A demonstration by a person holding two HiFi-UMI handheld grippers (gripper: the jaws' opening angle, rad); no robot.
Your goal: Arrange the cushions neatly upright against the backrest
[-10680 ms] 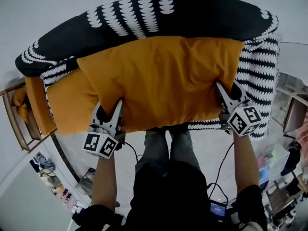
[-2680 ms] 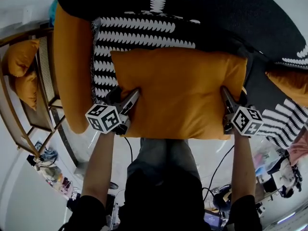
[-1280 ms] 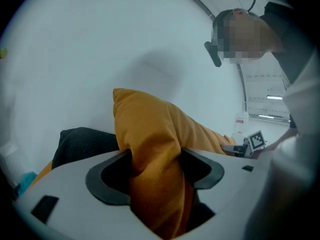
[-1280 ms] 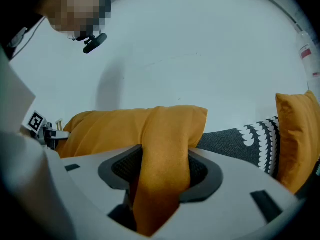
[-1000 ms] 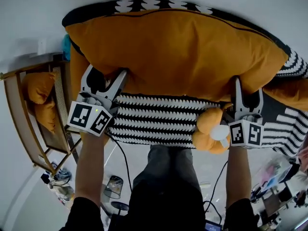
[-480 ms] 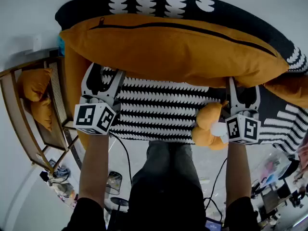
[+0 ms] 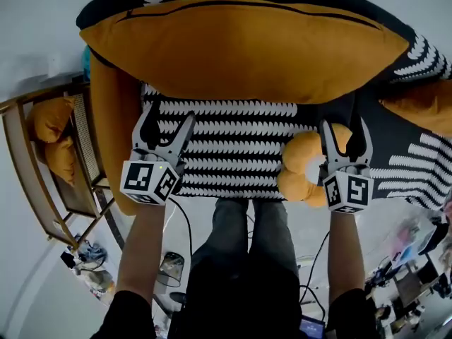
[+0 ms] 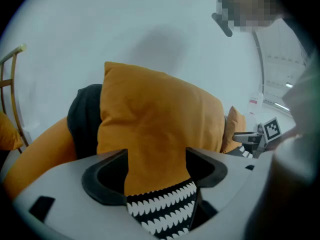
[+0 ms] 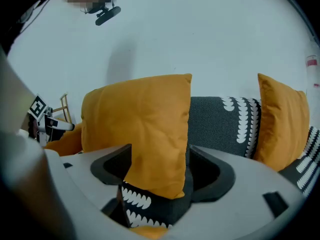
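Well outside my left gripper [image 7: 169, 116], only the head view shows a wooden chair [image 7: 28, 182] with two orange cushions on it. Just outside that gripper lies the sofa's orange armrest [image 7: 113, 140].

The left gripper's jaws stand apart with nothing pressed between them. Its own view shows the patterned seat [image 8: 160, 209] low in the gap. Ahead of the tips, clear of them, the large orange cushion [image 7: 240, 48] stands upright against the sofa backrest [image 9: 220, 121]. The head view looks down on that cushion's top seam. The two gripper views show its upright face instead.

Just beside the right gripper [image 7: 343, 124], on its inner side, a small round orange cushion [image 7: 304, 167] sits on the seat. The head view shows it whole. The right gripper view catches only a sliver of orange beneath its jaws.

The right gripper's jaws have just been opening and stand apart. The large cushion's lower corner lines up in the gap, but the head view puts the tips short of it, so nothing is gripped.

Past that gripper's outer side, a second orange cushion [image 9: 282, 126] stands against the backrest. It is plain in the right gripper view and only partly seen from the head.

My count is two grippers, three orange cushions on the sofa and two on the chair.
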